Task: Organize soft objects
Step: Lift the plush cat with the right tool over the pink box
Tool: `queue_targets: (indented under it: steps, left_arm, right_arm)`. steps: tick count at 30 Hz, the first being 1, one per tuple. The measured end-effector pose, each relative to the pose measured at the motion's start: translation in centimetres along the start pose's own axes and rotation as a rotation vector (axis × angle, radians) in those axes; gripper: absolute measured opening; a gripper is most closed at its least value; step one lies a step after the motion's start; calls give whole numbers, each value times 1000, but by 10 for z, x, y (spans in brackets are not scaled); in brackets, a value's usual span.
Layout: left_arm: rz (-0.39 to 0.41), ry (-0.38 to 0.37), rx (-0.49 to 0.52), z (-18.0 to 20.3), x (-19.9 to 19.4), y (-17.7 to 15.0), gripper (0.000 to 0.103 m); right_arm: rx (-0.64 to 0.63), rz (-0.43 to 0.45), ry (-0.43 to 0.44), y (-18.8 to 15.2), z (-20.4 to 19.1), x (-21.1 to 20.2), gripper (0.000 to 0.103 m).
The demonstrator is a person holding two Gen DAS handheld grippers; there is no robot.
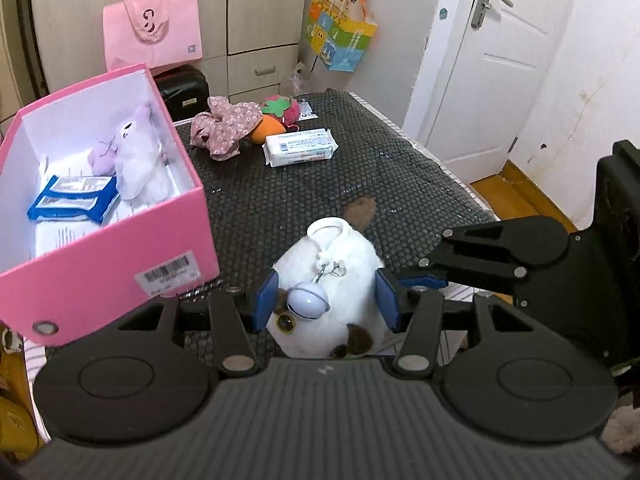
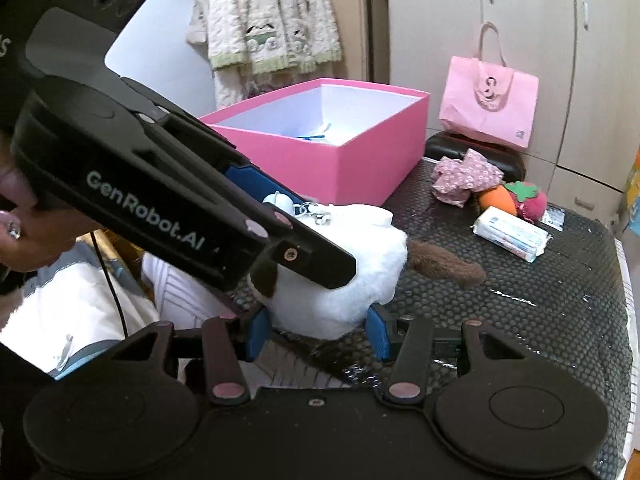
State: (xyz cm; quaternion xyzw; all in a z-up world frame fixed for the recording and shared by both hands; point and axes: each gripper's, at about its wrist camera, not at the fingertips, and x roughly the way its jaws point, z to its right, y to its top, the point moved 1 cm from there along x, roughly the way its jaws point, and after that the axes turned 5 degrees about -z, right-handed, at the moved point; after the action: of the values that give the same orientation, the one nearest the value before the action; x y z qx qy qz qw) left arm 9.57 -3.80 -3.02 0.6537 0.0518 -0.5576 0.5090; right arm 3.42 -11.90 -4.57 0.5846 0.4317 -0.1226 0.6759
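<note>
Both grippers grip one white plush dog (image 1: 326, 280) with brown patches. The left gripper (image 1: 326, 302) has its blue pads (image 1: 266, 300) pressed into the head end, one on each side, jaws partway closed on the toy; a pale round bell (image 1: 307, 300) on a clip sits between them. The right gripper (image 2: 318, 330) pinches the body end of the same plush dog (image 2: 340, 280) from the other side, pads (image 2: 376, 332) sunk against the white fur. The brown tail (image 2: 444, 264) sticks out beyond the right jaws over the black dimpled table mat (image 2: 520, 320).

Left of the left jaws, close by: an open pink box (image 1: 120, 256) holding a white and lilac plush (image 1: 132, 152) and a blue packet (image 1: 72, 200).

Ahead of the left jaws, well apart, on the far end of the mat: a floral cloth (image 1: 224, 128), a carrot toy (image 1: 268, 130), a strawberry toy (image 1: 282, 108), and a wipes pack (image 1: 300, 146). A pink bag (image 1: 152, 28) stands behind the box.
</note>
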Motion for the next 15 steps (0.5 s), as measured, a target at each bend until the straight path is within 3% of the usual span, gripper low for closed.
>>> queue_targets:
  steps: [12,15]
  left_arm:
    - [53,68,-104,-17,-45,-19,51]
    - [97,84,-148,-24,-58,-21,51]
  right_arm:
    - [-53,-20,137,27,-26,-5,56]
    - [-44,-15,170,39,-29,-7,56]
